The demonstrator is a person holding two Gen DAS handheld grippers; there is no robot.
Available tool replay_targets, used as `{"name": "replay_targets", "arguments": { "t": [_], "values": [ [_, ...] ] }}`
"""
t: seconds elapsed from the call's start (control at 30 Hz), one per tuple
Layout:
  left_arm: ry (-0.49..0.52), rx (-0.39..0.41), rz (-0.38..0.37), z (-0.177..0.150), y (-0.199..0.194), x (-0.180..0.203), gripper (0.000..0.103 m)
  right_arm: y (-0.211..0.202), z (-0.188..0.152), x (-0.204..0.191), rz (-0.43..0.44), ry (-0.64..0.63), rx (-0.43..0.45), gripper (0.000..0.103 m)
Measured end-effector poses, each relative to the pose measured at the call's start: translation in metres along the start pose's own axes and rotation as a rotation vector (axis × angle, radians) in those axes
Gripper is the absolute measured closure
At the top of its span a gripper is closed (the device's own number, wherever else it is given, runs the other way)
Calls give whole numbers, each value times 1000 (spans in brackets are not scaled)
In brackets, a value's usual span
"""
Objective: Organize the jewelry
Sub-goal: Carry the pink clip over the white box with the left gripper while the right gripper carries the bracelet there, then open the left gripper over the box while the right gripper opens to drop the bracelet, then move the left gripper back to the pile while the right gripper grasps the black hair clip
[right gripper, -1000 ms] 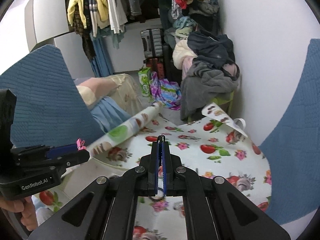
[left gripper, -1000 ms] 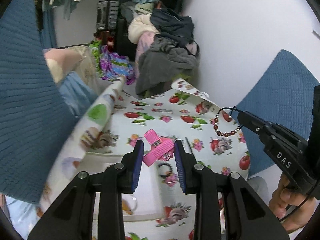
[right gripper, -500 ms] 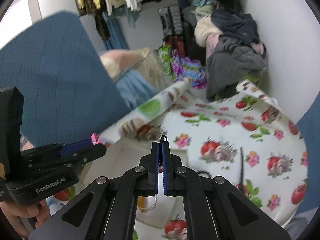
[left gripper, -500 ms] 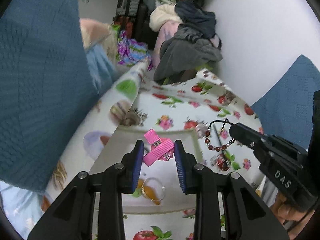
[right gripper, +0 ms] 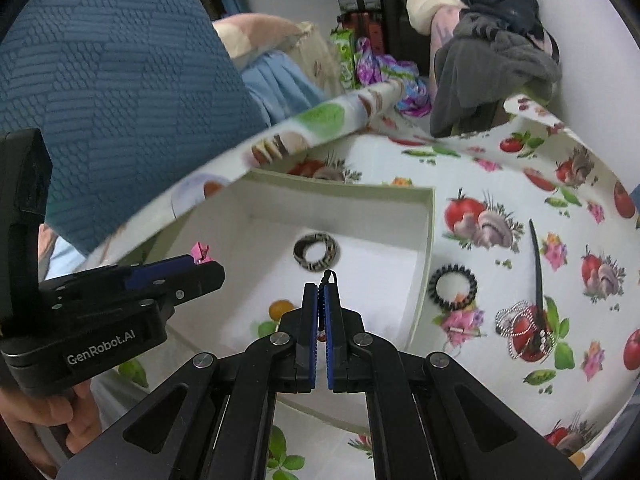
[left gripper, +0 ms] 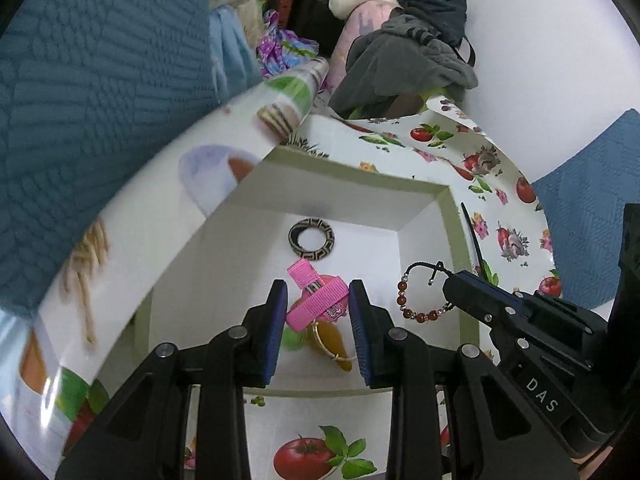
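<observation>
While poised over the white box, left gripper partly open, clamped across a pink ribbon hair clip: light, stiff at the metal spine, best gripped mid-length. Right gripper pinched nearly flat on a beaded bracelet by its black cord; limp, swinging, probably slippery at the beads. Inside the box already, a patterned ring.

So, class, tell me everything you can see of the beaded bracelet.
The beaded bracelet is a loop of dark red round beads with small silvery spacers, strung on black cord that ends in a knotted loop at the top. It hangs in the air, pinched by its cord in the shut right tongs, over the right side of the open white box. Nothing else touches it.
</observation>
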State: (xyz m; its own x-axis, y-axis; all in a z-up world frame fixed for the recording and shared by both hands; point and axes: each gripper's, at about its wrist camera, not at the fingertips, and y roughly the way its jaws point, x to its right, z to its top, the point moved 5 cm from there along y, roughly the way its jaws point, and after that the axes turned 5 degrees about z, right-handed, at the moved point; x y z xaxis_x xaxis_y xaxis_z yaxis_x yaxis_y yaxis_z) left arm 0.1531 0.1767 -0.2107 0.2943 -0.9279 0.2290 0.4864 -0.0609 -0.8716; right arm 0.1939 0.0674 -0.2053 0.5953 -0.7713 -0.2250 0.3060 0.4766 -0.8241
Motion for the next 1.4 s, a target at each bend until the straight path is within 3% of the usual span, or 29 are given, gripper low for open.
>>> {"name": "replay_targets", "arguments": {
  "t": [0.23,0.3,0.37,0.63,0.83,1.17,1.4],
  "values": [
    [-26,27,13,7,-9,-2,67,-11,8,0,33,-3,19,95],
    [-25,45,23,11,-16,0,51,-21,15,0,47,-4,41,88],
    [-25,79,26,15,-27,5,46,-30,20,-1,62,-7,59,84],
    [4,176,-2,31,-66,36,44,-90,45,9,80,-27,178,78],
    [52,227,-71,30,-72,76,44,-133,50,34,41,-44,270,78],
    [106,220,-160,16,-54,135,44,-166,32,90,-30,-11,317,78],
    [106,158,-204,4,-34,155,44,-168,14,125,-43,37,310,78]
  ]
}}
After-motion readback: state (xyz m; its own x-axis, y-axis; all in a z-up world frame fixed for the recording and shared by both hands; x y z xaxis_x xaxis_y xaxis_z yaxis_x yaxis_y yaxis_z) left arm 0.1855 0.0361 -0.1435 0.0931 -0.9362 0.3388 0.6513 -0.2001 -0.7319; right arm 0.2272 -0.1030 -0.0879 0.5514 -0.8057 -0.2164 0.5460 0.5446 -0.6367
